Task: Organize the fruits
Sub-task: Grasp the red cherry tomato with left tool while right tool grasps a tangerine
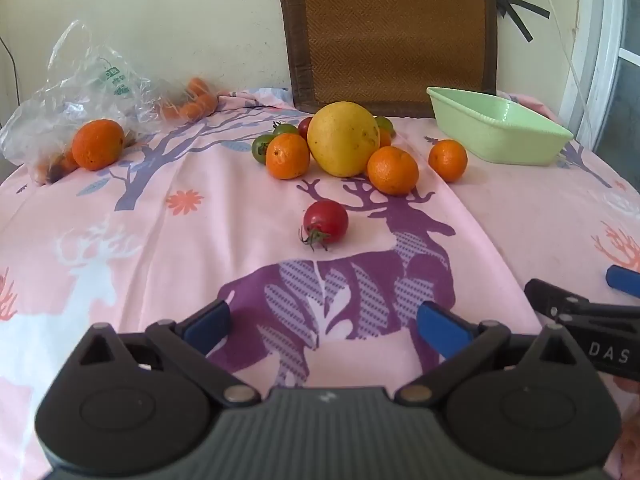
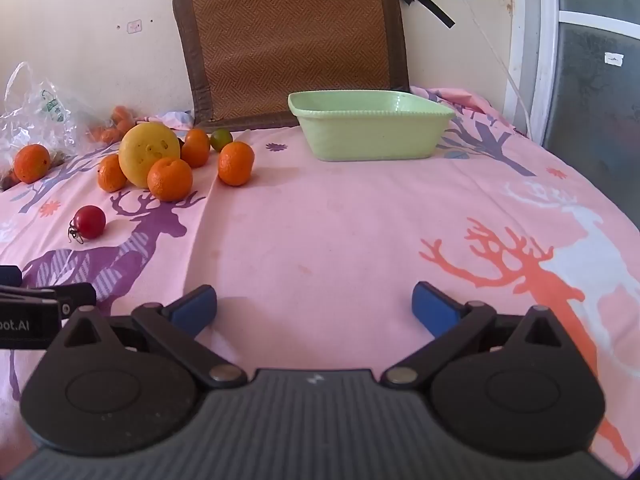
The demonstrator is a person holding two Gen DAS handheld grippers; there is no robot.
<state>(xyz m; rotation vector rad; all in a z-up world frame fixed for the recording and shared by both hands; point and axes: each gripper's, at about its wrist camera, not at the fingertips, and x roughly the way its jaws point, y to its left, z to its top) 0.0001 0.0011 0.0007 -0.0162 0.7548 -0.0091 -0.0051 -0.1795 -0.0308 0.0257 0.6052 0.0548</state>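
Lettering "DAS" shows on the right gripper [image 1: 624, 280] body in the left wrist view, and "oot.AI" on the left gripper [image 2: 8, 276] body in the right wrist view. Left gripper fingers [image 1: 208, 322] are spread wide and released, gripping nothing; the red tomato [image 1: 325, 222] lies on the bench [image 1: 160, 240] ahead of them, apart, centred between them. Right gripper fingers [image 2: 434, 308] are likewise released and empty. Yellow fruit [image 1: 343, 139] sits among oranges [image 1: 393, 170]; the green dish [image 2: 370, 124] stands well ahead of the right fingers
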